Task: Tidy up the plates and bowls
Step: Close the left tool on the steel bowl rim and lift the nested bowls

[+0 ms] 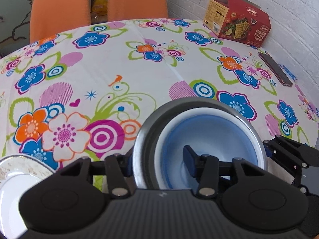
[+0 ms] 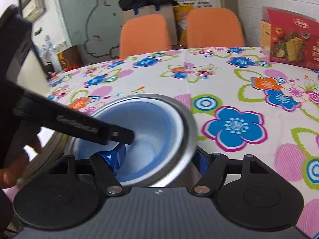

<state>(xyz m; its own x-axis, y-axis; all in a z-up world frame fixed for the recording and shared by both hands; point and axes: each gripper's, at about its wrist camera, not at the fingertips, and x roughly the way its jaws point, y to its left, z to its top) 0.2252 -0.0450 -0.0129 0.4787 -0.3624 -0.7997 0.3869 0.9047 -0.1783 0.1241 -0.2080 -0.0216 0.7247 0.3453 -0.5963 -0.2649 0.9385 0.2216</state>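
Grippers number two, both black with blue finger pads. The left gripper (image 1: 159,159) has one finger (image 1: 188,160) inside the pale blue plastic bowl (image 1: 211,139) and the other outside the stack's left wall, jaws narrowed to pinch the two rims. That one blue bowl sits nested inside one round stainless steel bowl (image 1: 147,131), its white rim offset toward the steel bowl's right side. The right gripper (image 2: 159,157) clamps the same stack from the opposite side, one blue pad (image 2: 115,157) inside the blue bowl, the other outside the steel wall. The nested pair is near the front of the table, over a floral tablecloth (image 1: 139,63). One white patterned plate (image 1: 18,175) lies just left of it. Farther off stand one red cracker box (image 1: 237,18), one dark phone (image 1: 275,68) and two orange chairs (image 1: 59,8).
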